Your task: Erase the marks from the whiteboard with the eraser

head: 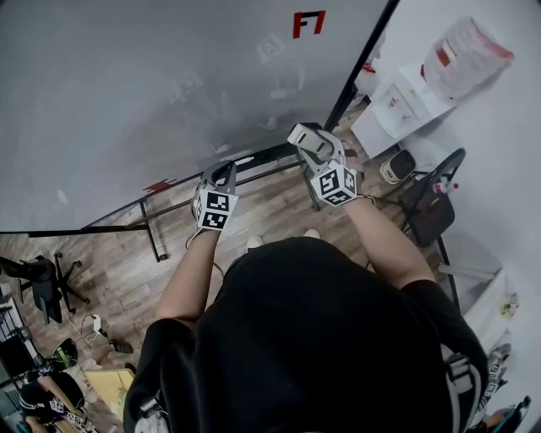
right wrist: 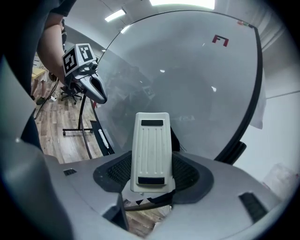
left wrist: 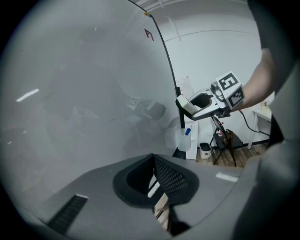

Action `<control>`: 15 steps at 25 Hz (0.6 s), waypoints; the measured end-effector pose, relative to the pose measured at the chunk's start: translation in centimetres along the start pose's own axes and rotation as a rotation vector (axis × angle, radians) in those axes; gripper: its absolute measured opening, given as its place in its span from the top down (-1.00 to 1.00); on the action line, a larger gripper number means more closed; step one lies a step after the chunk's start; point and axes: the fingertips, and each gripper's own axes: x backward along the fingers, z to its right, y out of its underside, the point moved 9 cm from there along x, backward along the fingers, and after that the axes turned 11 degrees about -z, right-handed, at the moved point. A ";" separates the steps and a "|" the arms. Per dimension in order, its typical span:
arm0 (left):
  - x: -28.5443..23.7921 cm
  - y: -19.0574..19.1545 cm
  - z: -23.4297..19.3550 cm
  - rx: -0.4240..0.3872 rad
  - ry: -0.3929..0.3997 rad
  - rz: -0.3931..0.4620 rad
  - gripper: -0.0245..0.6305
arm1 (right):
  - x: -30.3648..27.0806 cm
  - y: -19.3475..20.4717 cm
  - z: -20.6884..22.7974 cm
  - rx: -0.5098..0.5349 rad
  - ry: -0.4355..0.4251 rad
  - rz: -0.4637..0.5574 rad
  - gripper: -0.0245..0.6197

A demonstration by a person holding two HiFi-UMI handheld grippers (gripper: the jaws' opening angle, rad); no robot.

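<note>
Pinching the white eraser (right wrist: 150, 152) upright between its jaws, right claw (right wrist: 151, 174) facing whiteboard (right wrist: 187, 70), left claw (left wrist: 153, 182) pressed together

We're looking down on a wood-plank floor (head: 118, 271). Far left, we've got a black office chair (head: 38, 287) on castors. Over on the right, a white water dispenser (head: 393, 110) carries its bottle (head: 465, 52), a small bin (head: 397, 166) just beside it, a dark chair (head: 433, 203) near.

Floor: I see wood-plank floor (head: 110, 271) throughout
Walls: plain white wall (head: 507, 161) on my right
Seating: black office chair (head: 38, 287) far left, second black chair (head: 431, 203) right
Corner: white water dispenser (head: 401, 106)
Light: ceiling strip light (right wrist: 178, 3), lit
</note>
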 end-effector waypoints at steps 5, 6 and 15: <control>0.2 0.0 -0.1 0.004 0.009 0.002 0.89 | 1.8 1.4 0.9 -0.071 0.040 -0.033 0.15; 0.2 0.0 -0.1 -0.002 0.012 0.002 0.89 | 2.1 1.7 1.1 -0.089 0.046 -0.039 0.15; 0.2 0.1 0.4 -0.028 0.039 0.007 0.89 | 4.4 4.5 2.6 -0.284 0.092 -0.087 0.15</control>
